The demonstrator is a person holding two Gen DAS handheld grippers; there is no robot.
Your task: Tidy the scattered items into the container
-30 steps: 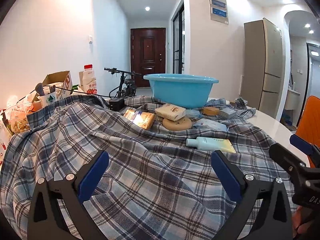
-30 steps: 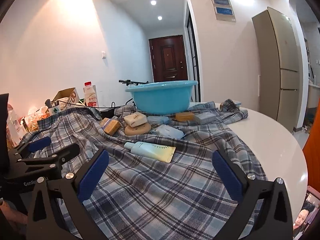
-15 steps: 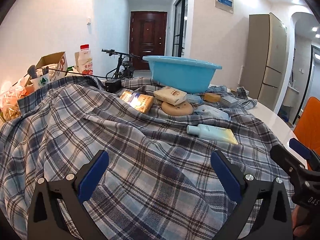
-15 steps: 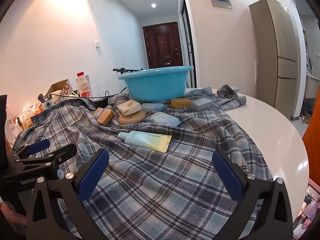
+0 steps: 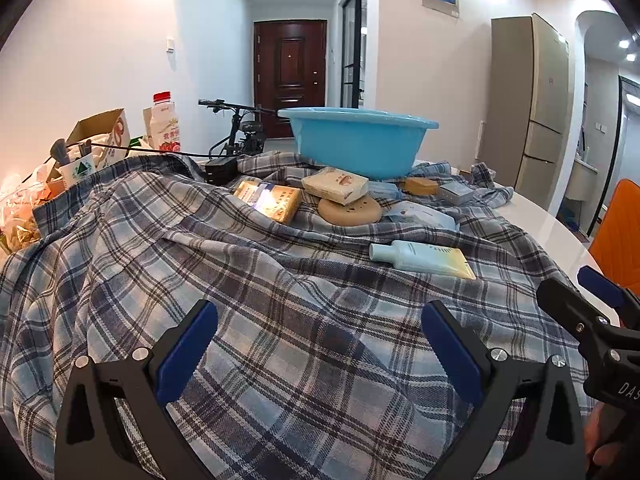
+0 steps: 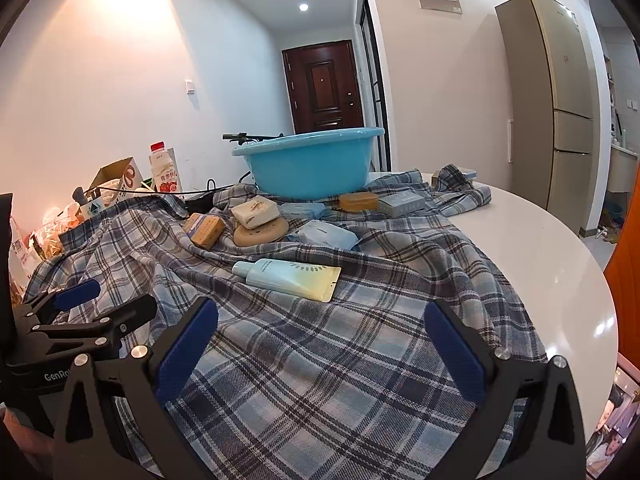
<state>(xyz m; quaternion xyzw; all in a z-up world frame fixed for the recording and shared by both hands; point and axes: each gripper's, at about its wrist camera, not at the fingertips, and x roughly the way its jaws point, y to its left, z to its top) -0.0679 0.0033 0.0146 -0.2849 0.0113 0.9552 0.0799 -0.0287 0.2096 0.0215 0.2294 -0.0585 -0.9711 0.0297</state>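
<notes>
Two wide-open, empty grippers, left gripper (image 5: 318, 350) and right gripper (image 6: 320, 350), hover over a plaid cloth (image 6: 360, 360) covering the white table (image 6: 540, 256).

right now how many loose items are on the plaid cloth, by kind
tube: 1
wrapped packets: 3
small boxes: 2
round disc: 1
amber bar: 1
total: 8
</notes>
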